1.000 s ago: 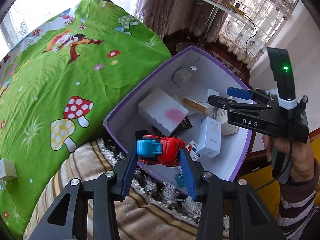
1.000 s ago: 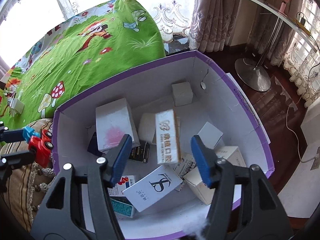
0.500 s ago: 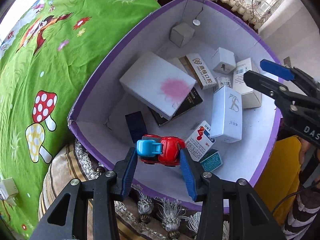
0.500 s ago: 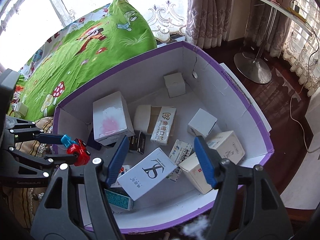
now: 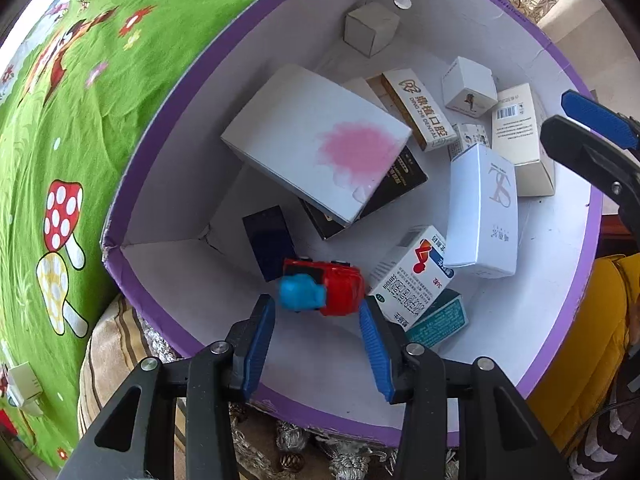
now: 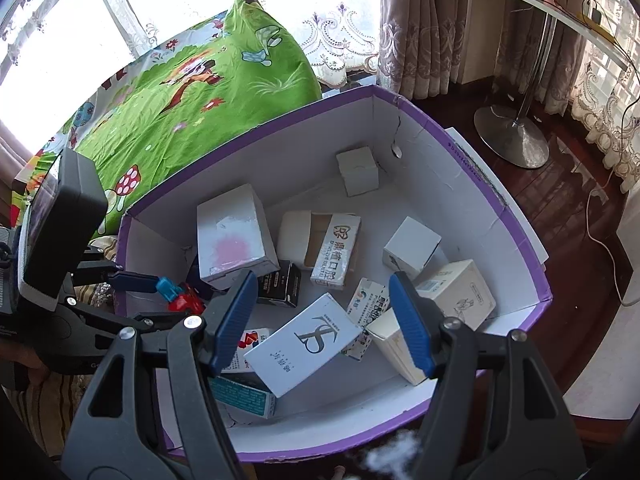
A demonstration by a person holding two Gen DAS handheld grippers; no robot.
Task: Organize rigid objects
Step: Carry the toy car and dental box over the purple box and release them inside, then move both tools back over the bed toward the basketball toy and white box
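toy car (image 5: 322, 290) freed, blurred, left claw (image 5: 318, 330) apart

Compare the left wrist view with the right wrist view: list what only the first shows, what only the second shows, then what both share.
Only the left wrist view shows the dark blue box beside the toy and the gap between the left gripper's open fingers and the toy car.

Only the right wrist view shows the lamp stand base on the wooden floor and the empty, open right gripper.

Both show the purple box, the pink-stained carton and the green mushroom sheet.
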